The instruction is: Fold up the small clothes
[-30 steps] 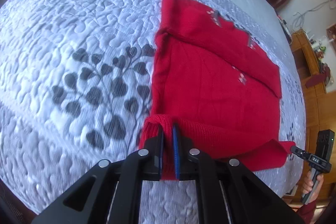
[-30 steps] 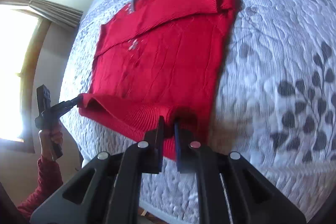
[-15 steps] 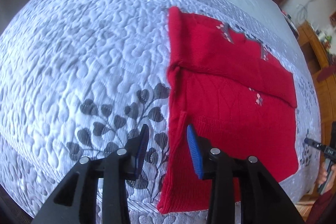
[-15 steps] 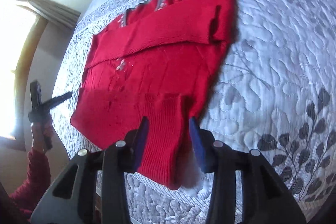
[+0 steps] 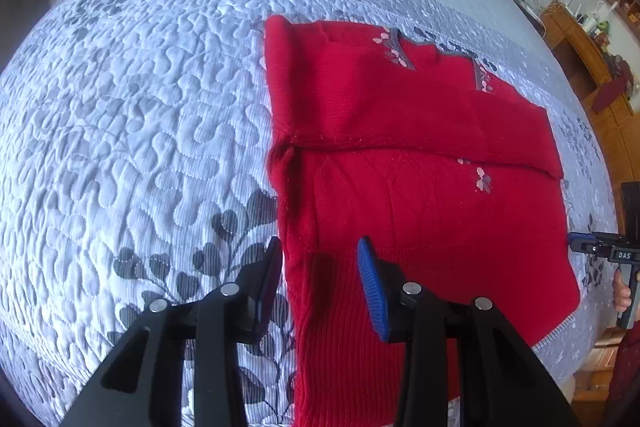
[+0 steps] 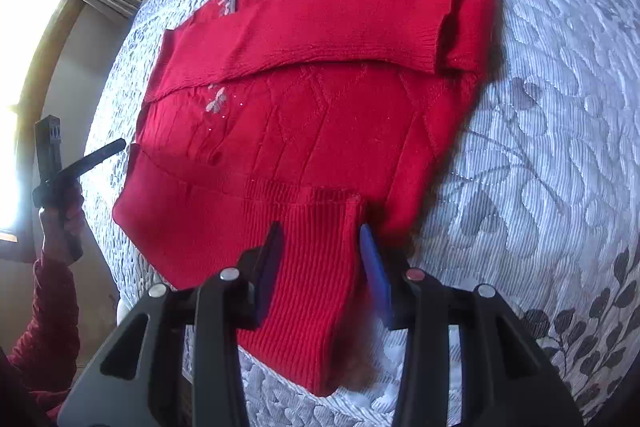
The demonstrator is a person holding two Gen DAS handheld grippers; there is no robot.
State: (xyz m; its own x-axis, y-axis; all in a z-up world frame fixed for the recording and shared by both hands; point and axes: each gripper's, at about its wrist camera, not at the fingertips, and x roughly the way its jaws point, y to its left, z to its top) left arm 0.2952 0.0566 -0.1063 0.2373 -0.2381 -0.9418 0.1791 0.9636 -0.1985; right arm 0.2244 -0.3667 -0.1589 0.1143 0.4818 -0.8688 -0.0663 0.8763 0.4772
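Both claws, left (image 5: 320, 283) and right (image 6: 320, 263), now spread apart, have dropped the sweater (image 5: 400, 187) hem; it needs regripping before folding

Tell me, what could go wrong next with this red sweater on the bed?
The red sweater lies flat, and both grippers are open over its ribbed hem.

1. The sleeve folded across the chest is loose; a quick lift of the hem could slide it off.
2. A small pucker stands in the hem by the right gripper. Folding over it may press in a crease.
3. The left gripper straddles the sweater's side edge, so its fingers might pinch the quilt too.
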